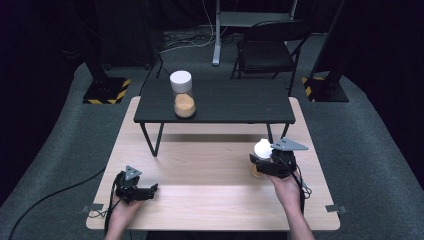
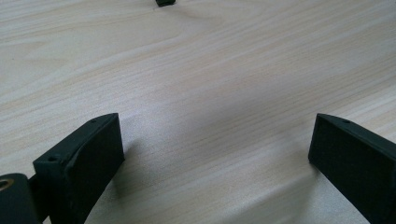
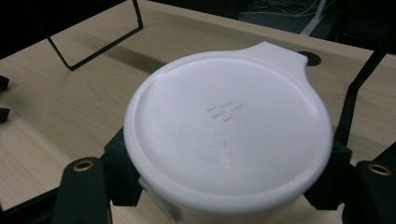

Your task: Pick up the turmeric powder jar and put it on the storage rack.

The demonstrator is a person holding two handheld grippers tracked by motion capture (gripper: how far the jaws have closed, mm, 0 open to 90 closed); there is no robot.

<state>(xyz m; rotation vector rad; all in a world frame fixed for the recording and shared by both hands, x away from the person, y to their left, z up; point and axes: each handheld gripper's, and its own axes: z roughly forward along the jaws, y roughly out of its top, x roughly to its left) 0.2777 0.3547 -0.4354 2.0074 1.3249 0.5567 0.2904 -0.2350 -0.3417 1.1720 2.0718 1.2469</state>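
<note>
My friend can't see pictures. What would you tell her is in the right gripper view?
A round white lid with a small tab, on top of a container, sits close up between the right gripper's two black jaws, which are closed on the container just below it. Behind it lies the light wooden table, with thin black metal legs standing on it.

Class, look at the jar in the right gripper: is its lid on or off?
On. The white lid covers the whole mouth of the jar, which the right gripper holds upright between its jaws.
</note>
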